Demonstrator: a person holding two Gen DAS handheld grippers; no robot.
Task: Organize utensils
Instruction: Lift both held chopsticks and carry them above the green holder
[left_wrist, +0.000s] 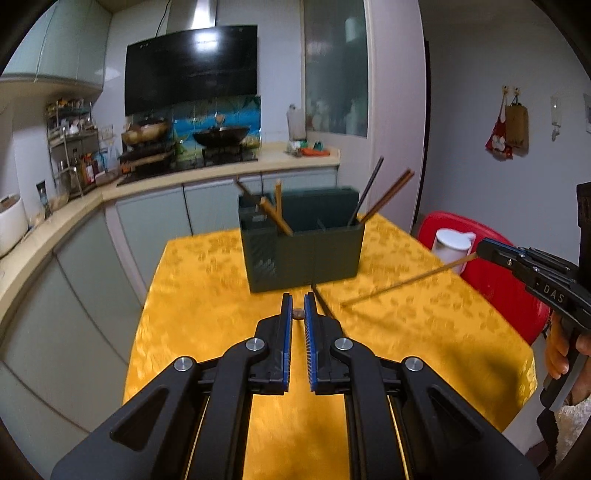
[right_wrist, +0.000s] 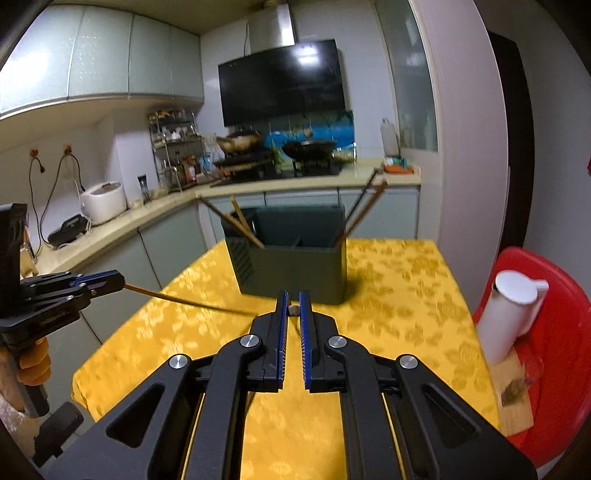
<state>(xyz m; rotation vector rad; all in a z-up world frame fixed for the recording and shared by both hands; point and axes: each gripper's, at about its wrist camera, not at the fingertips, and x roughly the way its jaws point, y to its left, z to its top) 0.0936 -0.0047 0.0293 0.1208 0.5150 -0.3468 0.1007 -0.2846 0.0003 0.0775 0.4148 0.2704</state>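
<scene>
A dark green utensil holder (left_wrist: 303, 243) stands on the yellow tablecloth (left_wrist: 207, 295) and holds several chopsticks; it also shows in the right wrist view (right_wrist: 291, 266). My left gripper (left_wrist: 298, 314) is shut on the end of a brown chopstick (left_wrist: 298, 314), seen end-on; from the right wrist view that chopstick (right_wrist: 188, 301) slants over the table from the left gripper (right_wrist: 118, 282). My right gripper (right_wrist: 294, 310) is shut on the end of another brown chopstick (right_wrist: 294, 310); in the left wrist view this chopstick (left_wrist: 406, 280) slants down from the right gripper (left_wrist: 480, 251). A dark chopstick (left_wrist: 321, 301) lies on the cloth before the holder.
A red stool (right_wrist: 554, 332) with a white jug (right_wrist: 513, 314) and a wooden board (right_wrist: 517, 395) stands right of the table. The kitchen counter (left_wrist: 92, 206) with a stove, woks and a rice cooker (right_wrist: 103, 201) runs along the left and back.
</scene>
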